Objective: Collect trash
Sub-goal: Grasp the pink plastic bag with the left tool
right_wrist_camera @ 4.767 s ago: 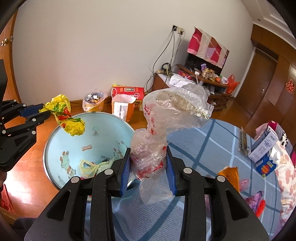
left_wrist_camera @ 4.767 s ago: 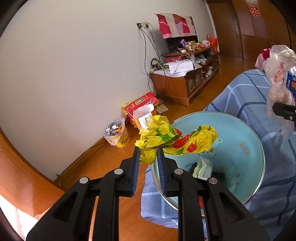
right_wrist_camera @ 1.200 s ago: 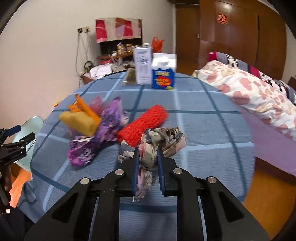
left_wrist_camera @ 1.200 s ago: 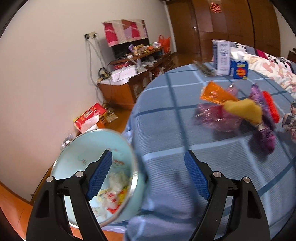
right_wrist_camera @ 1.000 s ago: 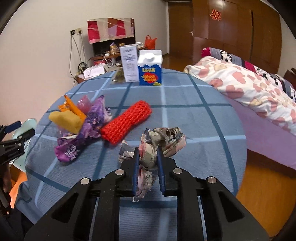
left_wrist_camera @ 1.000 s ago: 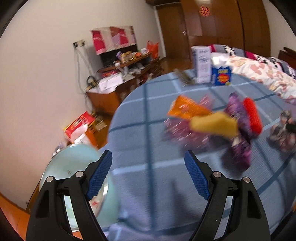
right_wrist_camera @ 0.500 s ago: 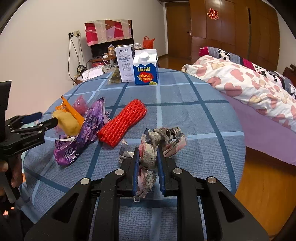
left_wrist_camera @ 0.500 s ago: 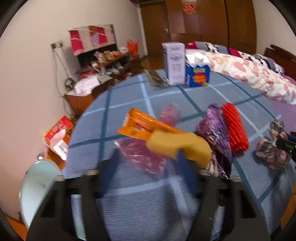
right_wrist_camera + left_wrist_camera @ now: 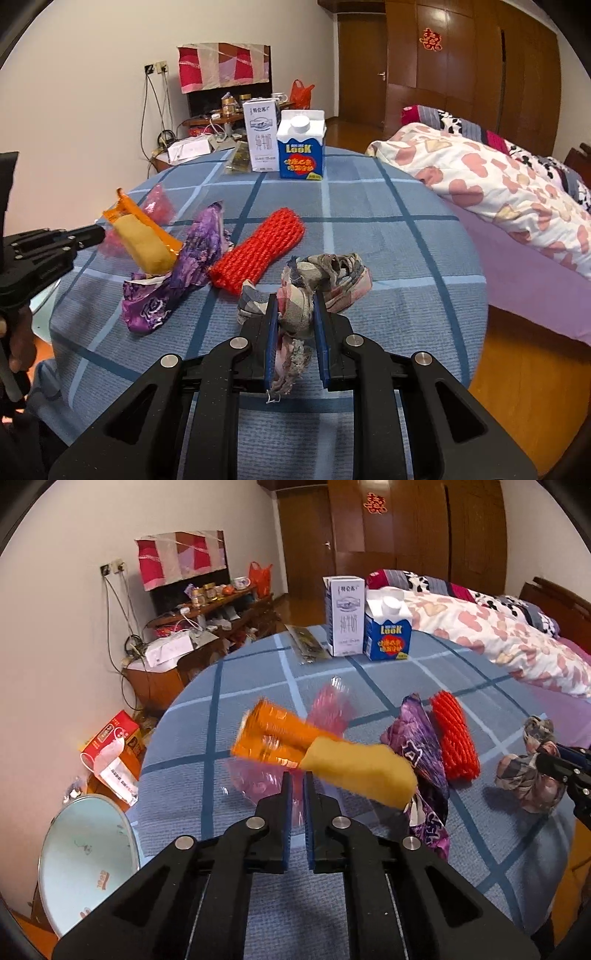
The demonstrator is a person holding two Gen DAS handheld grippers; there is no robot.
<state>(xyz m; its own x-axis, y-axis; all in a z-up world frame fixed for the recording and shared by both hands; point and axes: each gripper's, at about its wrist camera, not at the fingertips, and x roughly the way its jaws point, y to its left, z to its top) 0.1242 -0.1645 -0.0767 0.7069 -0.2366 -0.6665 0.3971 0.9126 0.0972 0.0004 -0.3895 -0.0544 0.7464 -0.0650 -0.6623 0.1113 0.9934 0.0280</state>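
My left gripper (image 9: 298, 781) has its jaws closing, nearly together, on the near edge of a pink plastic bag (image 9: 255, 775). The bag lies under an orange wrapper (image 9: 273, 734) and a yellow spongy lump (image 9: 362, 771) on the blue checked table (image 9: 258, 893). In the right wrist view this left gripper (image 9: 99, 232) touches the same pile from the left. My right gripper (image 9: 295, 314) is shut on a crumpled patterned rag (image 9: 325, 273), just above the cloth. A pale blue basin (image 9: 88, 853) sits low, off the table's left edge.
A purple wrapper (image 9: 192, 266) and a red net sleeve (image 9: 258, 251) lie between the two grippers. Two milk cartons (image 9: 264, 136) (image 9: 301, 147) stand at the table's far side. A bed (image 9: 480, 177) runs along the right. A person's hand (image 9: 18, 332) holds the left tool.
My left gripper swung from over the basin to the pile on the table and its jaws went from wide apart to nearly together. The right gripper kept its hold on the rag.
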